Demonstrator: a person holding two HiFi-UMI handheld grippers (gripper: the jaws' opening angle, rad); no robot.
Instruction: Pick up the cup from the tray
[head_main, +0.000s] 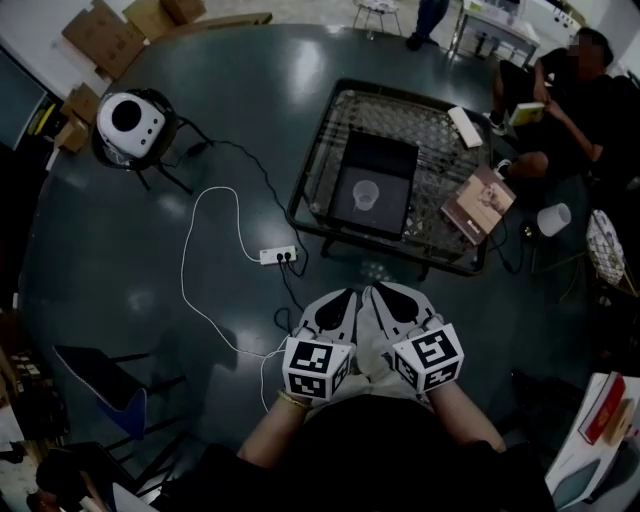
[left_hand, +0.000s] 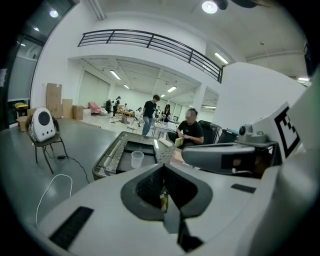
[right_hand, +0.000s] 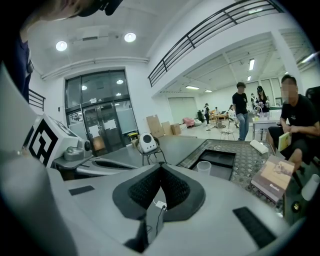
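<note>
The cup (head_main: 366, 194) sits on the tray (head_main: 381, 156), not picked up yet. The left gripper (head_main: 345, 297) and right gripper (head_main: 386, 293) are well away from it. Both have their jaws closed and hold nothing.

This is a big open hall used as a shared work or lab space. It has a high white ceiling with round lights (right_hand: 61, 46), a railed mezzanine (left_hand: 150, 42) overhead, tall glass doors (right_hand: 102, 122) and a wide grey floor (head_main: 100, 250). Cardboard boxes (head_main: 110, 35) are piled by the wall. A power strip (head_main: 278, 256) trails its cable over the floor (white on grey). People (left_hand: 150, 112) stand farther back, near tables.
</note>
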